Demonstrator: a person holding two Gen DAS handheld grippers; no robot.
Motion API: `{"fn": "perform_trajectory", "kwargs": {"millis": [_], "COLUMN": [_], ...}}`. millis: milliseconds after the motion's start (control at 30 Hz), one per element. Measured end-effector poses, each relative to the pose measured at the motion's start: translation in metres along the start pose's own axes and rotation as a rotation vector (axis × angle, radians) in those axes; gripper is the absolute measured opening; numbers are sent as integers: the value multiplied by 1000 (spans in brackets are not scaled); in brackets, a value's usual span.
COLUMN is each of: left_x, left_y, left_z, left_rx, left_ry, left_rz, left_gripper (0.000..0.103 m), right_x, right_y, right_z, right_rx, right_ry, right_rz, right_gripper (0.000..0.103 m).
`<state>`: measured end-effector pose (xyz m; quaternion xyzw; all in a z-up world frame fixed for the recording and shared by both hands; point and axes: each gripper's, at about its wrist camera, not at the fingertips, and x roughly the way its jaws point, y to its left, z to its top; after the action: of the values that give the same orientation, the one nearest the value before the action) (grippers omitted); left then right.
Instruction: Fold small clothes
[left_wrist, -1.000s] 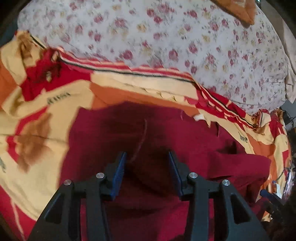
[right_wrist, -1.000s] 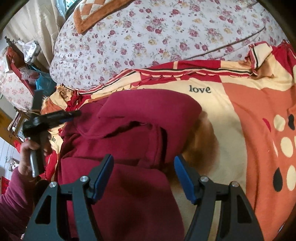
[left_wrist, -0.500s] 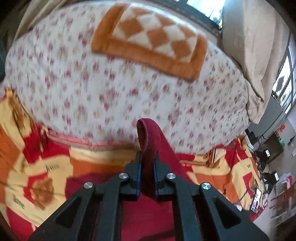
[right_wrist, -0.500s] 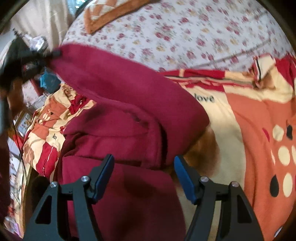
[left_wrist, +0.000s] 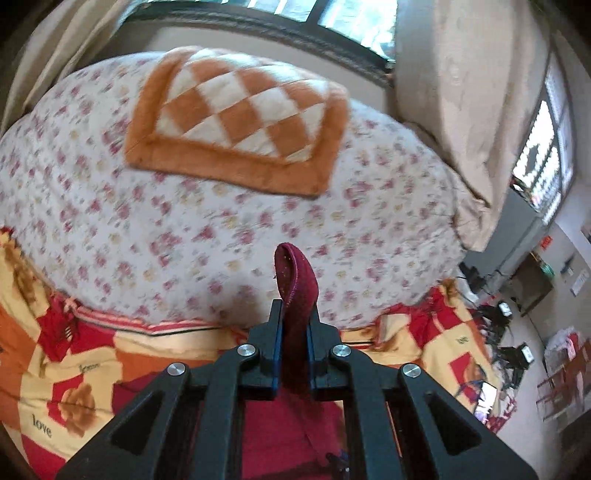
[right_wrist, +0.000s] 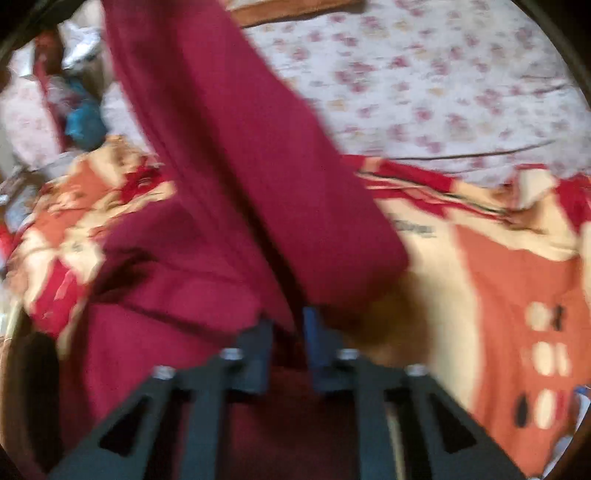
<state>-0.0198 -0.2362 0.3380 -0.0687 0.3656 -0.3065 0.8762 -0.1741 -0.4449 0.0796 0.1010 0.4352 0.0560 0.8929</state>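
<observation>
— Where do we get our light?

— From the windows (left_wrist: 343, 18) at the top and right of the left view; they glare white.

— Is it sharp?

— We see the flowered quilt (left_wrist: 221, 221) softly smeared there. The right view is blurred throughout, the red garment (right_wrist: 236, 155) streaked. Both bend hard at dark round edges.
</observation>
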Motion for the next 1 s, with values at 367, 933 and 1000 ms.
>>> {"fn": "perform_trajectory", "kwargs": {"millis": [367, 933, 1000], "left_x": [3, 70, 69], "left_y": [30, 218, 216], "left_z": [-28, -210, -209], "left_rx": [-20, -340, -339], "left_ry": [-8, 264, 263], "left_rz": [92, 235, 233], "left_gripper": [0, 0, 0], "right_x": [-5, 26, 53], "right_y": [3, -95, -100], "right_z": [-6, 6, 10], "right_rx": [-7, 503, 548], "right_ry": [20, 107, 139], "right_rz": [40, 239, 255], "right_gripper": [9, 67, 67]}}
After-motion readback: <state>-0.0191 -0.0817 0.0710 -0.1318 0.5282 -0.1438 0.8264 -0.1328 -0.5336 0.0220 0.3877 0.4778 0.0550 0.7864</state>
